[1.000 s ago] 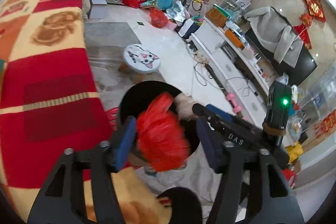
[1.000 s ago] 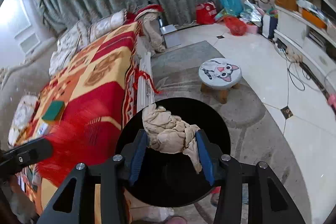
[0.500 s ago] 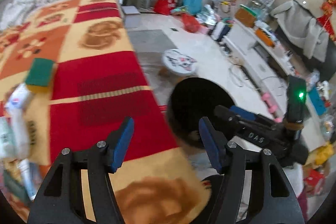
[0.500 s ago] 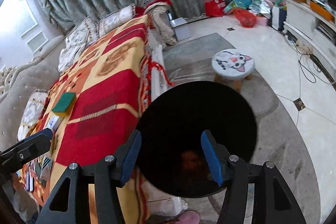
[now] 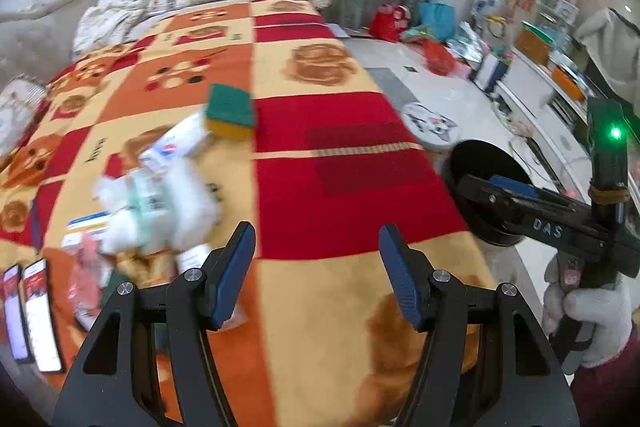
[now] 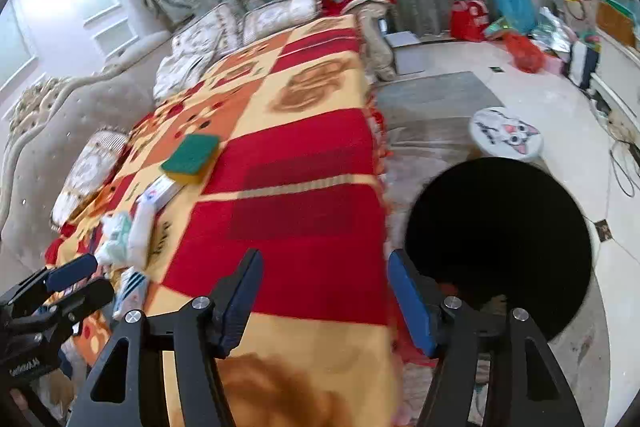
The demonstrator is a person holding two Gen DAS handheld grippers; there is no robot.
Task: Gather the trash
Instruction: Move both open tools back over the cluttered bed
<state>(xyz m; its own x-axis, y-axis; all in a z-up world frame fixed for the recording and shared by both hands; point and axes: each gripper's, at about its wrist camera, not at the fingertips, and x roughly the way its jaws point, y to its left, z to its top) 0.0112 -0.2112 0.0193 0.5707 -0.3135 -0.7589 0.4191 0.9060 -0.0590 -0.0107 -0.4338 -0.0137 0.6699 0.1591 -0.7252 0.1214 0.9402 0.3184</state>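
Bedspread [image 5: 352,187] carries blurred, probably soft, light wrappers [image 5: 156,203], best pinched mid-bundle; left hand-held gripper [image 5: 316,275] gapes empty, right hand-held gripper [image 6: 324,299] opening, nothing between.

My left gripper [image 5: 316,267]: matt black plastic arms, blue ribbed pads, bright metal screws. Centre of frame: fuzzy woven blanket [image 5: 320,163], red, orange and cream. Left of centre: sponge [image 5: 231,111], coarse green scouring face over yellow foam; below it, crumpled white tissues [image 5: 168,211]. Right edge: knitted white cotton glove [image 5: 592,315]; smooth black bin [image 6: 500,239]; glossy floor tiles [image 6: 560,99].
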